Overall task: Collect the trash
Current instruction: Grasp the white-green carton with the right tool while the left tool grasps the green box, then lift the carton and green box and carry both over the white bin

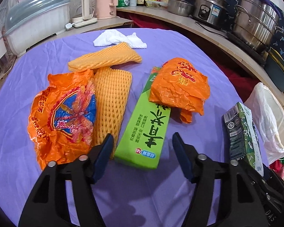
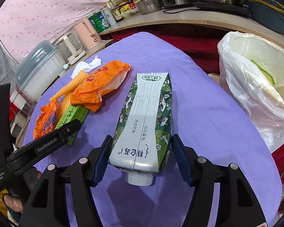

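The right gripper (image 2: 140, 151) held the light, crushable milk carton (image 2: 145, 117) near its cap, bin (image 2: 255, 79) at two o'clock, while the left gripper (image 1: 142, 149) hung open.

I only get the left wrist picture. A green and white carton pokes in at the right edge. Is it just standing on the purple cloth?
Observer: No. The right gripper has the milk carton clamped between its fingers, with the cap end toward the camera.
Operator: And the white plastic beside it?
Observer: That is a bag lining a bin, open at the top, just off the right side of the table.
Operator: Anything in it yet?
Observer: Yes, a pale scrap with a green edge lies inside; I cannot tell what it is.
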